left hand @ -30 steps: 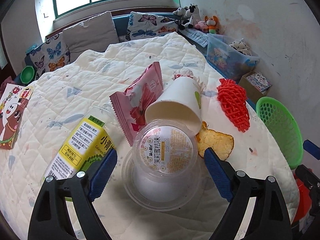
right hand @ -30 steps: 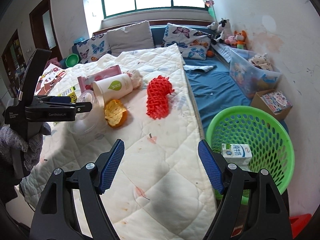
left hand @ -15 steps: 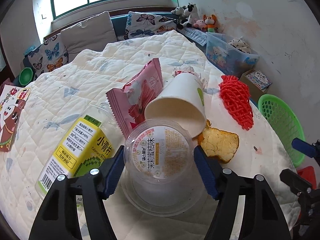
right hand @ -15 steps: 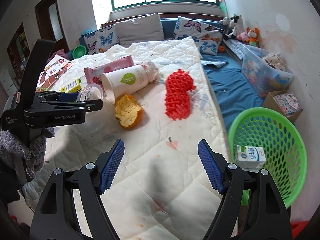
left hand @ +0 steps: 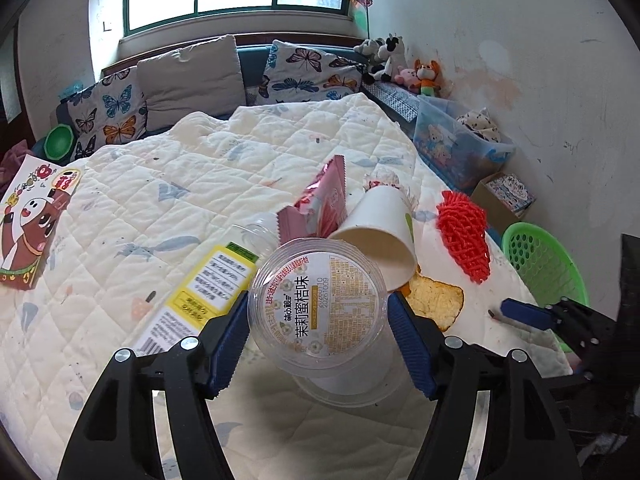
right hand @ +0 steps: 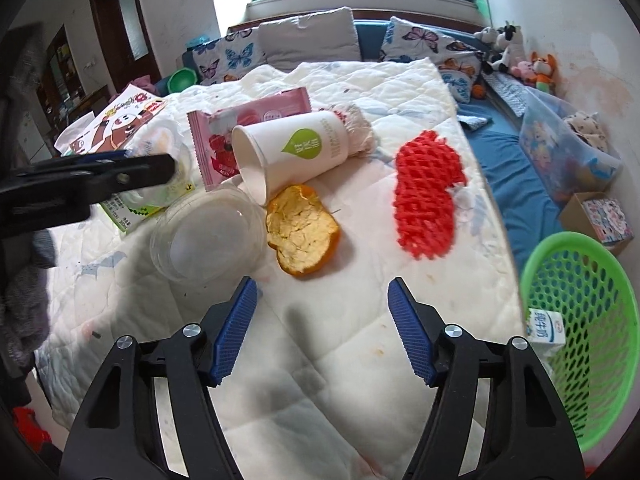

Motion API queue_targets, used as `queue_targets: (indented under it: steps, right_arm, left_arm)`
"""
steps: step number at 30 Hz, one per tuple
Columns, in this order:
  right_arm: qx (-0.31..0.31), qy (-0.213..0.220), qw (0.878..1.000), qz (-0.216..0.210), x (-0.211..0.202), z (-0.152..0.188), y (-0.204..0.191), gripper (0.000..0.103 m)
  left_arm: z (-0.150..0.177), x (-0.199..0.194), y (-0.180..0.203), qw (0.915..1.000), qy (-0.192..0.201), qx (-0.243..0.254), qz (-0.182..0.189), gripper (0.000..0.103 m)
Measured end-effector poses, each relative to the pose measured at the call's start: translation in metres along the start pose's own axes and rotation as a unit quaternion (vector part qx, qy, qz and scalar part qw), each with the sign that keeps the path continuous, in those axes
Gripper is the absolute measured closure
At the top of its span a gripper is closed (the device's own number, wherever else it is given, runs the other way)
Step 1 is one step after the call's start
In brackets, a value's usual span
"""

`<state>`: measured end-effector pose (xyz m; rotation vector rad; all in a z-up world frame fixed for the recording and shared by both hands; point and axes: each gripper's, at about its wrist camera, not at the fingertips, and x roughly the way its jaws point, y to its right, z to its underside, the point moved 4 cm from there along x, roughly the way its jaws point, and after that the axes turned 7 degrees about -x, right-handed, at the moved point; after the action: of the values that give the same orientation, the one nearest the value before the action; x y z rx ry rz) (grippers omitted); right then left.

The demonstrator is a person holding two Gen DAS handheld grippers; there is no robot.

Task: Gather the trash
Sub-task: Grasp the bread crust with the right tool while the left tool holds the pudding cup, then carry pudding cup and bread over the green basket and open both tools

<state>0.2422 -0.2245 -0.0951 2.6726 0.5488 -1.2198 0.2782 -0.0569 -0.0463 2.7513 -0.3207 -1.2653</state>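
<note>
Now the left tongs (left hand: 318, 322) are pinching a light, crushable clear jelly cup (left hand: 316, 300) by its sidewalls, while the right tongs (right hand: 322, 326) are gaping empty

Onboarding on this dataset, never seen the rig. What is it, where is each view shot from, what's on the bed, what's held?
There is no robot here. A person holds a two-finger tool in each hand, and each one carries a fisheye camera looking along its fingers. One picture is from the left tool, the other from the right tool. The black arms with blue pads at the bottom of each picture are that tool's own fingers.

On the quilt lie a tipped paper cup, a pink wrapper, an orange peel, a red foam net, a yellow-label bottle and a clear lid.

The left tool is closed on a clear tub with a printed top. The right tool is open and empty. Beside the bed, a green basket holds a milk carton.
</note>
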Motion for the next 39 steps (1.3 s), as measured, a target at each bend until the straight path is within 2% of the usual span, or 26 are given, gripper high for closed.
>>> queue_targets:
  steps: [16, 19, 23, 32, 39]
  right_arm:
    - [-0.016, -0.023, 1.0, 0.005, 0.045, -0.014, -0.005, 0.046]
    - [-0.022, -0.02, 1.0, 0.006, 0.044, -0.016, -0.006, 0.054]
    - [-0.019, -0.015, 1.0, 0.004, 0.04, -0.016, -0.006, 0.063]
    - [0.005, 0.005, 1.0, -0.005, 0.012, -0.009, 0.002, 0.066]
    - [0.016, 0.02, 1.0, 0.007, -0.017, 0.006, 0.014, 0.067]
  left_arm:
    - [0.0, -0.016, -0.012, 0.9999, 0.006, -0.009, 0.007, 0.037]
    - [0.001, -0.016, -0.014, 0.9999, 0.005, -0.01, 0.007, 0.037]
    - [0.001, -0.014, -0.012, 0.9999, 0.003, -0.01, 0.007, 0.037]
    - [0.001, -0.019, 0.002, 0.9999, 0.007, -0.001, 0.014, 0.037]
    - [0.004, -0.021, 0.026, 0.9994, 0.006, 0.017, 0.029, 0.037]
